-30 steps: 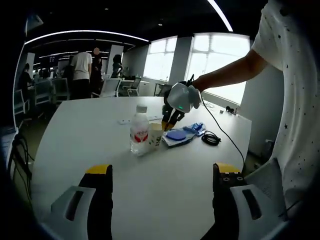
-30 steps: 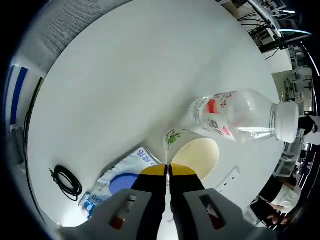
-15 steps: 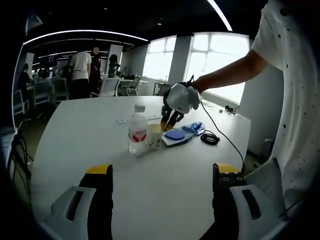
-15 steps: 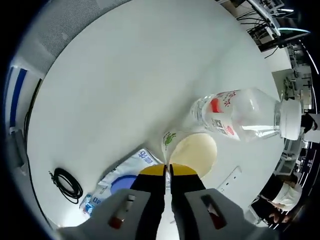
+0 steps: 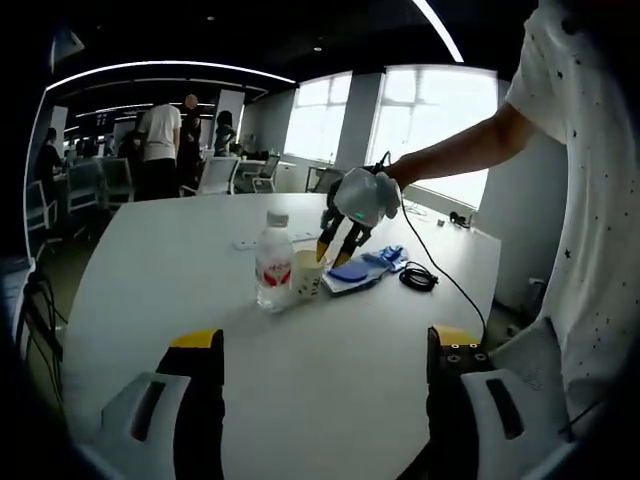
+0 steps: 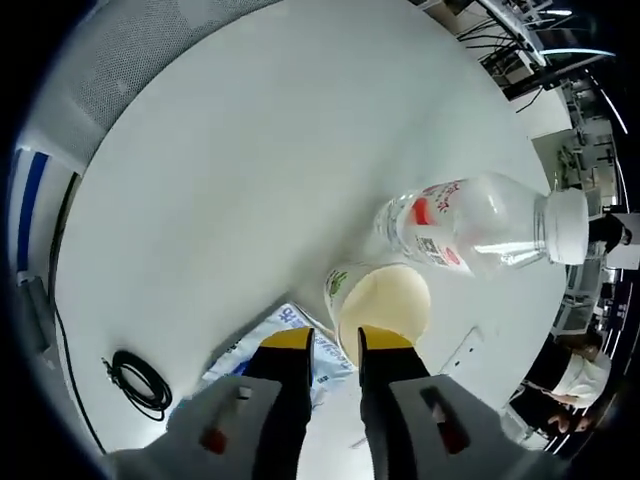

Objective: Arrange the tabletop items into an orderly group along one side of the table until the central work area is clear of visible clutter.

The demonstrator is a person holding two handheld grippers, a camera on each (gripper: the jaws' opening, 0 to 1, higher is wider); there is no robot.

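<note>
Right claw [image 6: 334, 340] spread, yellow-tipped jaws a small gap apart, poised over the near rim of the paper cup [image 6: 380, 304] — holding nothing. Seen from the left gripper view as a white housing with yellow tips [image 5: 333, 250] hanging just above the same cup [image 5: 308, 273], carried on a bare forearm reaching in from the right. Cup upright, open mouth pale and cream inside, a green print on its outer wall. Just beside it, apparently touching, a clear water bottle [image 6: 470, 222] with a red label and white cap, standing upright [image 5: 273, 270] on the white surface [image 6: 250, 160]. On the cup's other side, a white and blue packet [image 6: 285, 335] lying flat, partly hidden under the right claw; from the left gripper view, a blue round shape on top of it [image 5: 350, 271] and more blue wrapping behind. Farther out, a coiled black cable [image 6: 140, 382] lying apart from the packet, near the surface edge.

Left claw [image 5: 315, 345] wide open and empty, jaws far apart, held low over bare surface [image 5: 180, 290] well short of the cluster — nothing between them.

Beyond the surface, office chairs, bright windows, and several people standing in the background [image 5: 160, 145].
</note>
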